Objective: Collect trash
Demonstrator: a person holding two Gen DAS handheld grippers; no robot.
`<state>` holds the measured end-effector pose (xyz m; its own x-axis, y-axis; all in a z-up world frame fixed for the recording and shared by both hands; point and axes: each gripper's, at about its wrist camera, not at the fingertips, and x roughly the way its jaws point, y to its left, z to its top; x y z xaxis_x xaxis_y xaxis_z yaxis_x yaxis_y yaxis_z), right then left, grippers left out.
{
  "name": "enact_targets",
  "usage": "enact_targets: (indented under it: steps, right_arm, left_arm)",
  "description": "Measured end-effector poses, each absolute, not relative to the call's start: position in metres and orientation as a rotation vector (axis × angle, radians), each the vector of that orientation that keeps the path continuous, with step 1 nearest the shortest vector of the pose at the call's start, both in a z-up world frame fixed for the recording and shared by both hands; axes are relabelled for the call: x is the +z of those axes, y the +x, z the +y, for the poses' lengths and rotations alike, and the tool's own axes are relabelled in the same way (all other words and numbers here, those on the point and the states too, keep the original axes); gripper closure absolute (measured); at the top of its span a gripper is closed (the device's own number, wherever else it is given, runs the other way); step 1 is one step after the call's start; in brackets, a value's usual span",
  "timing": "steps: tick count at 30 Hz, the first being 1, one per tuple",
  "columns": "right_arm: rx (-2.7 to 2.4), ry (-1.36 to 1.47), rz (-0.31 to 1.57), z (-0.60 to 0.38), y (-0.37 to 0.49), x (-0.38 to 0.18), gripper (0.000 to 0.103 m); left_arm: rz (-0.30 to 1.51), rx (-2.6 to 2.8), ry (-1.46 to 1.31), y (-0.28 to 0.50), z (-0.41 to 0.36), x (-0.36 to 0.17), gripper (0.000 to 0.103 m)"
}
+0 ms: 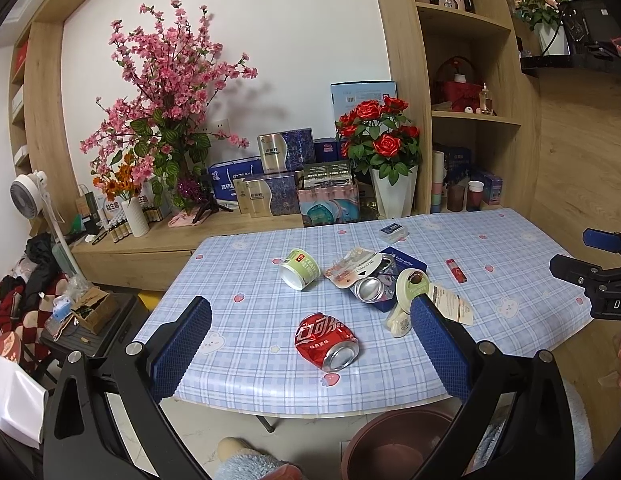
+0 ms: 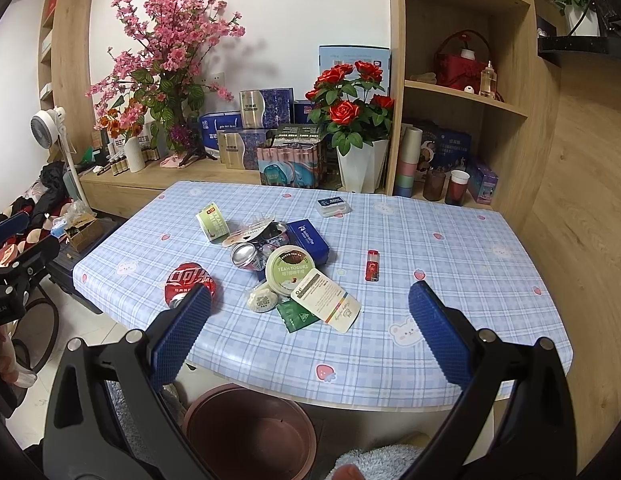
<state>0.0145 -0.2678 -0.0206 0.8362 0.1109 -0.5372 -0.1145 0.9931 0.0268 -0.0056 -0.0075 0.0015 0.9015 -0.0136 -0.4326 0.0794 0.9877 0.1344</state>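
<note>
Showing only rightward: green packet (image 2: 297,314)

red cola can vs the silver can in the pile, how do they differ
The red cola can lies alone near the table's front edge; the silver can sits in the trash pile, touching a blue box and a yogurt lid. The red cola can shows a red printed label; the silver can shows mostly bare metal from here. Both are crushed, lying on their sides, ungripped.

On the checked table (image 2: 450,240) lie two crushed cans (image 2: 188,282), two yogurt cups (image 2: 212,220), one red lighter (image 2: 373,265), one blue box (image 2: 310,236), one green sachet (image 2: 296,314) and one small clear case (image 2: 331,207).
</note>
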Motion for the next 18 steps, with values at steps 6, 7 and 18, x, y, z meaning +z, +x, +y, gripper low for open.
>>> enact_targets:
  steps: [6,7,18]
  right_arm:
    - [0.118,-0.007,0.568,-0.2675,0.0144,-0.0209,0.006]
    - [0.118,-0.007,0.568,-0.2677,0.0144,-0.0211,0.006]
    - [0.118,-0.008,0.569,-0.2647,0.0146,-0.0208,0.006]
  left_arm:
    - [0.448,-0.05,0.151,-0.005,-0.0083,0.0022,0.005]
    - [0.448,-0.051,0.153,-0.0045,-0.0081,0.0033,0.005]
    - [0.448,-0.052,0.154,-0.0041,-0.0082,0.0035,0.005]
